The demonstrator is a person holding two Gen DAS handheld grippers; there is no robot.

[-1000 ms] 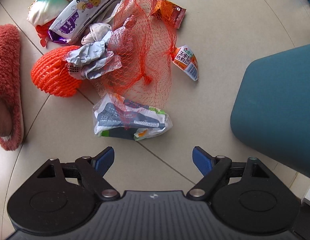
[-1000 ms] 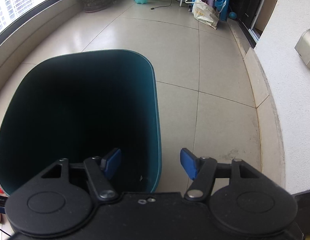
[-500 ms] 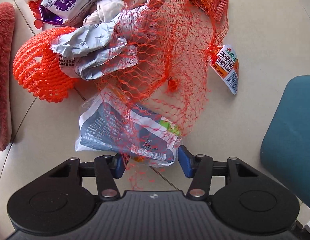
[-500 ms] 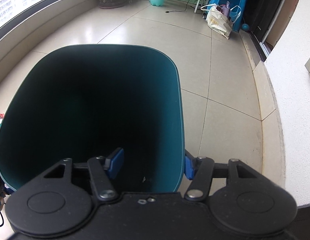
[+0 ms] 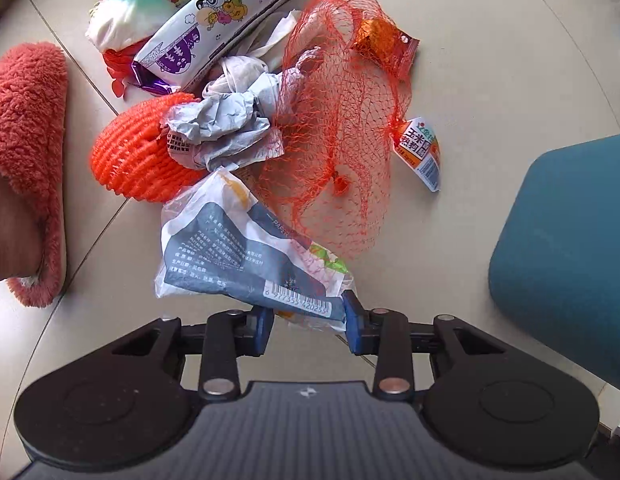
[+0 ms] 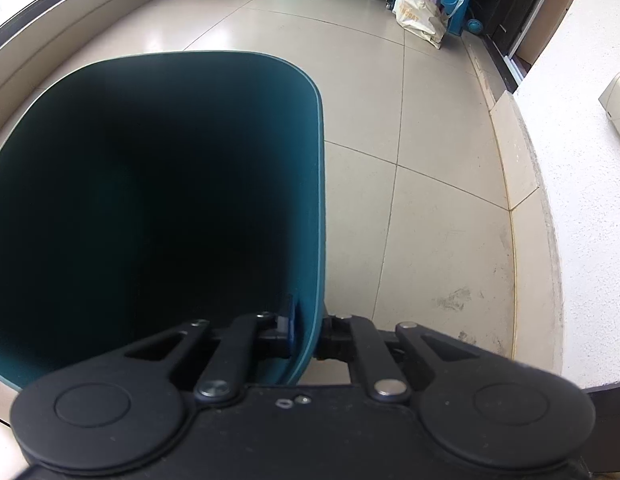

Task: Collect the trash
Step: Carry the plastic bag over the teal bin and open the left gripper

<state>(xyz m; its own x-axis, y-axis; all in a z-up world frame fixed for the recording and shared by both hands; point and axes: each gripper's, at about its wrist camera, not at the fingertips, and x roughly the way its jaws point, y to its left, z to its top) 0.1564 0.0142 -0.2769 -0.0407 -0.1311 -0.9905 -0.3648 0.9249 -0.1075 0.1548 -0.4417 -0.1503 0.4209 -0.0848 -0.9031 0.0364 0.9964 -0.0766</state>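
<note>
My left tongs (image 5: 309, 322) point straight down at the tiled floor (image 5: 490, 60), and their jaws are closing on the near end of a crumpled plastic wrapper (image 5: 238, 256). The barcode edge of that wrapper lies between my blue pads (image 5: 352, 322), which touch it on both sides. The wrapper reaches from the tongs toward 11 o'clock.

An orange mesh bag (image 5: 342, 128) drapes over the wrapper's far corner and runs on toward 12 o'clock. Beneath the mesh at its far end lies a small orange foil packet (image 5: 384, 46). At the mesh's 3 o'clock edge sits a little sachet (image 5: 420, 152) with orange and white print. At 9 o'clock of the mesh lies a wad of grey crumpled paper (image 5: 222, 124), resting against an orange foam fruit net (image 5: 134, 160). Farther off, toward 11 o'clock, lie a cartoon-printed pack (image 5: 214, 28) and other scraps I cannot make out. A fluffy red slipper (image 5: 26, 152) stands at the 9 o'clock edge of the left view.

The teal bin (image 5: 566, 248) stands at 3 o'clock of the pile, well apart from the wrapper.

My right tongs (image 6: 308, 334) are pressed together on the bin's wall (image 6: 316, 208), one pad inside and one outside, near the rim at its 5 o'clock corner. The bin's inside is too dark to read.
</note>
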